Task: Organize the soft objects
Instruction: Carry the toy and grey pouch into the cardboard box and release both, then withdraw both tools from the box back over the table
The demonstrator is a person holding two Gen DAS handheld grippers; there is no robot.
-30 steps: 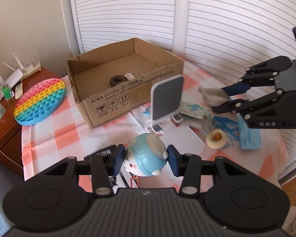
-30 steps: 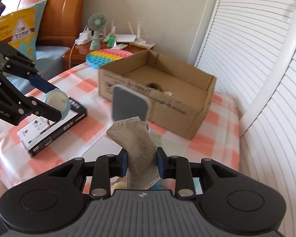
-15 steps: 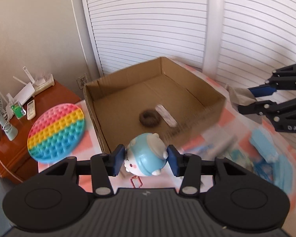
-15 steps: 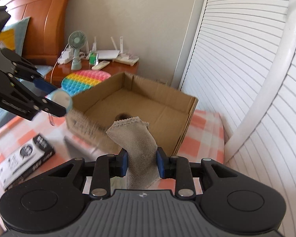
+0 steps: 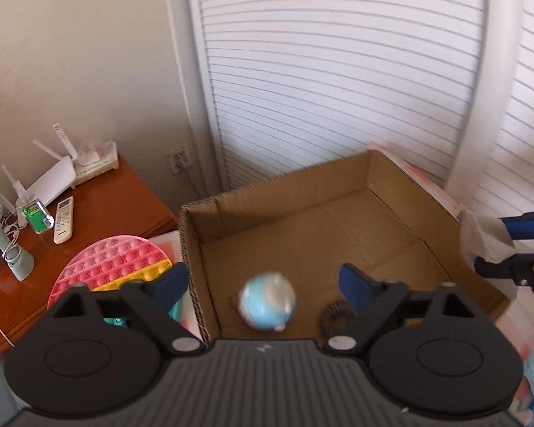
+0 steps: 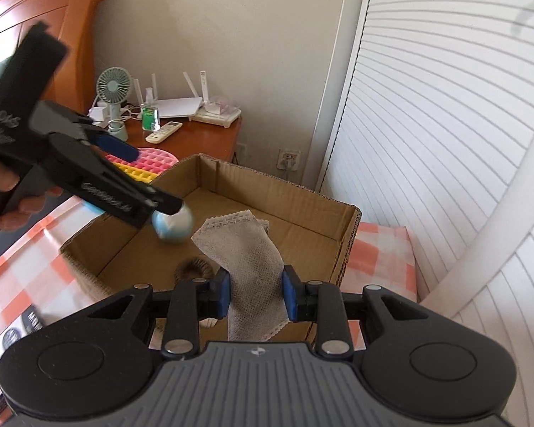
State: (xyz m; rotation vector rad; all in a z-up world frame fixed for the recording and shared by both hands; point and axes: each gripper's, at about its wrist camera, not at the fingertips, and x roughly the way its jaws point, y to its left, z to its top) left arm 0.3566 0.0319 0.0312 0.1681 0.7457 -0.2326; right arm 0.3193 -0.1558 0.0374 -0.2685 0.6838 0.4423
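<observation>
Two soft items, a blue round toy (image 5: pixel 267 300) and a dark ring (image 5: pixel 336 316), are seen inside the cardboard box (image 5: pixel 338 185), above which the left gripper (image 5: pixel 263 279) is spread empty, while a grey cloth (image 6: pixel 245 263) is pinched in the right gripper (image 6: pixel 255 293), not yet deposited.

Ahead of your left hand-held gripper (image 5: pixel 263 279): box (image 5: pixel 338 181), toy (image 5: pixel 267 300) and ring (image 5: pixel 336 316) inside; mat (image 5: pixel 114 263) left.

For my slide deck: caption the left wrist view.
Left gripper open above cardboard box, blue toy blurred between its jaws.
</observation>
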